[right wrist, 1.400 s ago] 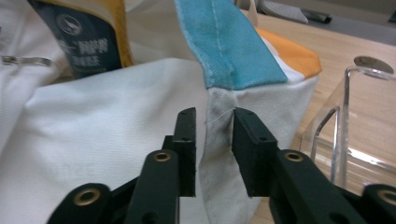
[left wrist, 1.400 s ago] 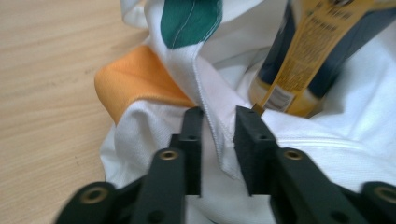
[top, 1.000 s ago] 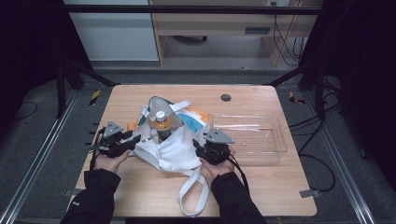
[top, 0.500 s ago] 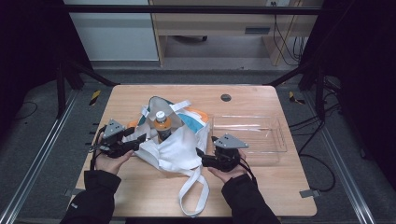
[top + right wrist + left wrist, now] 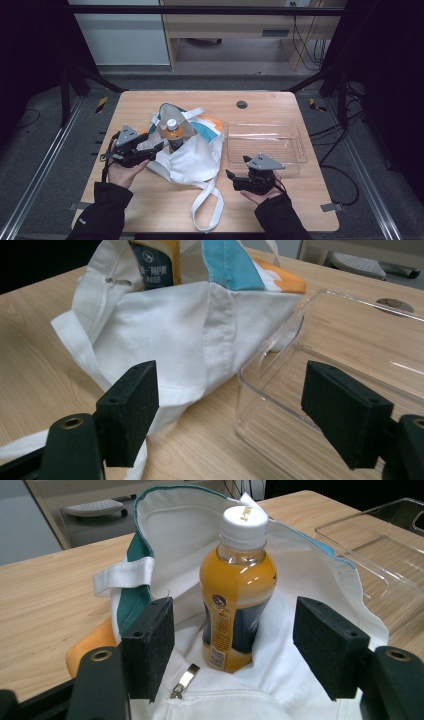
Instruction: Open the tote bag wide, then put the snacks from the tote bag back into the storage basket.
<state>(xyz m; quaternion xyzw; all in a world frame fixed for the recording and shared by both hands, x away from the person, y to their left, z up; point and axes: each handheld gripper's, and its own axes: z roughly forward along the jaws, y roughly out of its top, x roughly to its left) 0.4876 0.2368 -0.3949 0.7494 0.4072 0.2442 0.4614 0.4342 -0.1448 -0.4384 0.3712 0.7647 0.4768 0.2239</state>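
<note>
My left gripper (image 5: 150, 150): jaws wide apart, having just been opening, with nothing pinched between them; it sits at the bag's left edge, and in the left gripper view the bottle stands beyond the gap, untouched.
My right gripper (image 5: 231, 179): jaws also spread, just opened too, empty; it rests in my palm on the tabletop, clear of the bag, just in front of the tray's near left corner.
Bag (image 5: 192, 157): white cloth tote, slumped and crumpled in the middle of the tabletop, mouth gaping upward; teal trim runs along the rim, with blue and orange patches on the far side; a small metal zipper pull (image 5: 184, 678) lies on the inner fabric; one long white strap (image 5: 207, 210) trails toward me.
Bottle (image 5: 236, 587): clear plastic, orange drink, white cap, dark label; it stands upright inside the bag's open mouth.
Tray (image 5: 300, 155): clear plastic, rectangular, empty, just right of the bag and touching its cloth.
Tabletop (image 5: 280, 107): pale wood.
</note>
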